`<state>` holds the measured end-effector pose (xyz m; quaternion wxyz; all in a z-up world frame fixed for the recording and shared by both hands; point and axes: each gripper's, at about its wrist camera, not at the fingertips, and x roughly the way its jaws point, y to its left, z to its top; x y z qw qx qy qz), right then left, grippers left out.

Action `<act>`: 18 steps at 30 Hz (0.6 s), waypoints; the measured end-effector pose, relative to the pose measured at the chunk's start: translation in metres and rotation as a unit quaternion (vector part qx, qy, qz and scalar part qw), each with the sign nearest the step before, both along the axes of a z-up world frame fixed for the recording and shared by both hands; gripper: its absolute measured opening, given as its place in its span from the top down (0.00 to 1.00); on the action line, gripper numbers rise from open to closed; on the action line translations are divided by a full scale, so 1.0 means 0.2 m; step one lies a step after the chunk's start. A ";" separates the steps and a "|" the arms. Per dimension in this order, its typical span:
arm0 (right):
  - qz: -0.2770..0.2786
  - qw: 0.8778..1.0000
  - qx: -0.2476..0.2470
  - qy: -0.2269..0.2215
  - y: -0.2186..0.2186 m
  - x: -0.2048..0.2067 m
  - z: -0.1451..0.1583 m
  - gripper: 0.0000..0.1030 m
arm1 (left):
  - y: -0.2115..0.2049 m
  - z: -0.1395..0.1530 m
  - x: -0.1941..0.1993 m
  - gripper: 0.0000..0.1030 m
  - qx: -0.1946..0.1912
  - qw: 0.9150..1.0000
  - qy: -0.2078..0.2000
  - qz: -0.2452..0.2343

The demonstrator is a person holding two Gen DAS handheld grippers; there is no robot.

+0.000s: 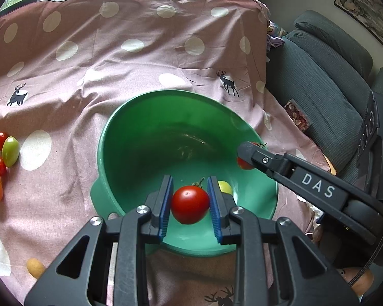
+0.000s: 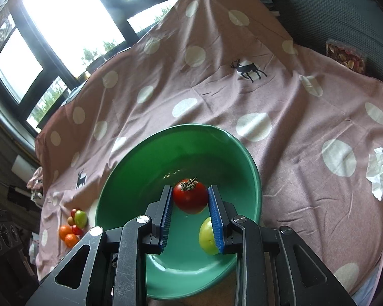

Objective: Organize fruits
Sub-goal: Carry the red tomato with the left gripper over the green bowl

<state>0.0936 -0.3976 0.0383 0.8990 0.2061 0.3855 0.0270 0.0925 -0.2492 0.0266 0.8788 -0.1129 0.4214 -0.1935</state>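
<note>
Polka-dot cloth under green bowl (image 1: 130, 117); both grippers pinch tomatoes above it, left gripper (image 1: 190, 200) lower centre, right gripper (image 2: 190, 199). Judgement: lower before releasing, avoid bruising green fruit (image 2: 206, 237)

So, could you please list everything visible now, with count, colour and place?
bowl: one, green, on the cloth
left-held tomato: one, red, over the bowl
right-held tomato: one, red, over the bowl
round fruit: one, yellow-green, inside the bowl
fruit pile: several, red, green, orange, on the cloth beside the bowl
small fruit: one, yellowish, alone on the cloth
cloth: one, pink, white dots
crumpled paper: one, white, on the cloth
sofa: one, grey, beside the cloth
left gripper: black, blue pads, gripping a tomato
right gripper: same, gripping a tomato
</note>
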 end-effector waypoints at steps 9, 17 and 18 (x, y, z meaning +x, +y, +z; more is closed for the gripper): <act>-0.003 1.000 -0.004 0.004 0.00 0.00 -0.01 0.71 | 0.00 -0.02 0.01 0.74 0.002 1.000 0.003 -0.001; -0.006 1.000 -0.008 0.009 -0.01 0.00 -0.02 0.71 | -0.01 -0.03 0.02 0.74 0.004 1.000 0.007 -0.002; -0.006 1.000 -0.008 0.009 -0.01 0.00 -0.02 0.71 | -0.01 -0.03 0.02 0.74 0.004 1.000 0.007 -0.003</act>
